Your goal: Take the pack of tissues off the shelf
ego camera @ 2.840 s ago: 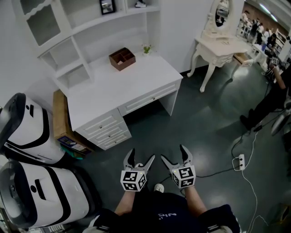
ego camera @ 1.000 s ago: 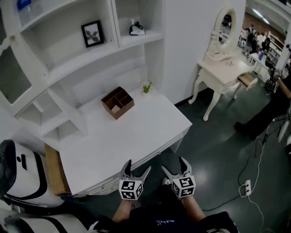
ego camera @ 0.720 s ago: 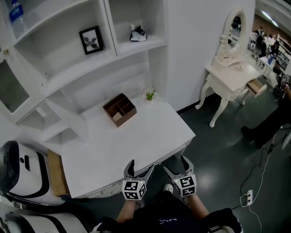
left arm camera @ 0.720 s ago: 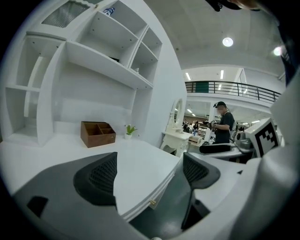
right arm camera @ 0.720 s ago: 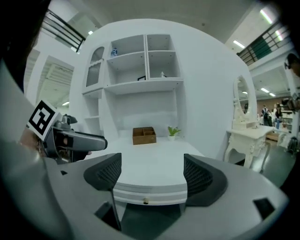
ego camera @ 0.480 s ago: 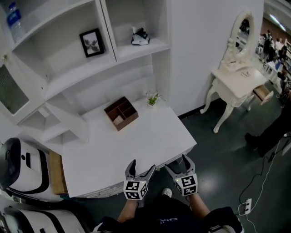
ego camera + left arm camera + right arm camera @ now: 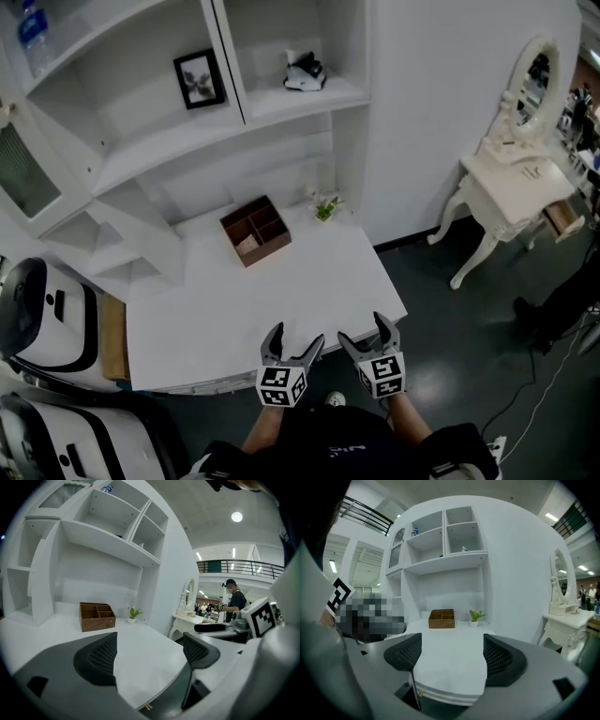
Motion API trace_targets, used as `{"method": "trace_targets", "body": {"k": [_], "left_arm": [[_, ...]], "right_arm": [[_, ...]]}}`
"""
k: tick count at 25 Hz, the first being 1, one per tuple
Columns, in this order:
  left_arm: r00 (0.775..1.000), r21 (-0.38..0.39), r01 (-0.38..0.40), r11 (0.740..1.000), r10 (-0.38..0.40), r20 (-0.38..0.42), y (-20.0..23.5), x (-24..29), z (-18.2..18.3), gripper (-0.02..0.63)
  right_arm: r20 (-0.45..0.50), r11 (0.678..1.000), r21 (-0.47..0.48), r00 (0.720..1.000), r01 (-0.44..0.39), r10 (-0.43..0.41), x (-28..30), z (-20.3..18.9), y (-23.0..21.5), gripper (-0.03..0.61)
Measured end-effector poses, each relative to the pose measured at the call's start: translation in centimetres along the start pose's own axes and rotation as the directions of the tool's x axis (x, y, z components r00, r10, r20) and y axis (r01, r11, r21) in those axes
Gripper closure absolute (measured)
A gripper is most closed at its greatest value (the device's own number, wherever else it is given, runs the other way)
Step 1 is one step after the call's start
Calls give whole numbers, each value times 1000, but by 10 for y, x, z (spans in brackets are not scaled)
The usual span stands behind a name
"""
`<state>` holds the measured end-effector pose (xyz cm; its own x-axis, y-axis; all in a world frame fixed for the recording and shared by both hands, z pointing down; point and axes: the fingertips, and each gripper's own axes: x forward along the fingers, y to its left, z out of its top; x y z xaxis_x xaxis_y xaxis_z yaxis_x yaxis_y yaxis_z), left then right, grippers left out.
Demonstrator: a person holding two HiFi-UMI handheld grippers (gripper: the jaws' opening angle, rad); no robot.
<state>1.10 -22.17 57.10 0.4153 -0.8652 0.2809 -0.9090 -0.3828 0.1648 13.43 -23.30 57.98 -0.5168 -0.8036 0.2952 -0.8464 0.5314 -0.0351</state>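
Up in the shelf unit, in the upper right compartment, the pack of tissues (image 7: 305, 73) rests on the shelf board. The compartment to its left holds a framed picture (image 7: 199, 80). Below them on the white surface (image 7: 281, 300), a brown wooden organiser (image 7: 255, 230) stands toward the back, with a small potted plant (image 7: 326, 207) near it on the right. At the near edge of the surface, the left claw (image 7: 296, 336) and right claw (image 7: 363, 330) hover side by side. Each is spread wide with nothing between its jaws, well apart from the tissues.
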Motion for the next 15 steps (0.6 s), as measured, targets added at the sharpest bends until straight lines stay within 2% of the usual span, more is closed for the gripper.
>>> {"method": "trace_targets", "body": {"k": [4,10,15], "left_arm": [[999,-24,-43,999,43,-11,8,5,-2,189],[998,-33,-56,998,56,-11,18,11,6,189],[998,-31,-61,998,60,-19,41,22,10,189]], "right_arm": [[-11,1000,-18,1000,-19,18,9,1,-5,175],[-21,1000,-14,999,-26,26,23,12,-9,182],[8,999,-32,1000,-9,9,42,40,-11,186]]}}
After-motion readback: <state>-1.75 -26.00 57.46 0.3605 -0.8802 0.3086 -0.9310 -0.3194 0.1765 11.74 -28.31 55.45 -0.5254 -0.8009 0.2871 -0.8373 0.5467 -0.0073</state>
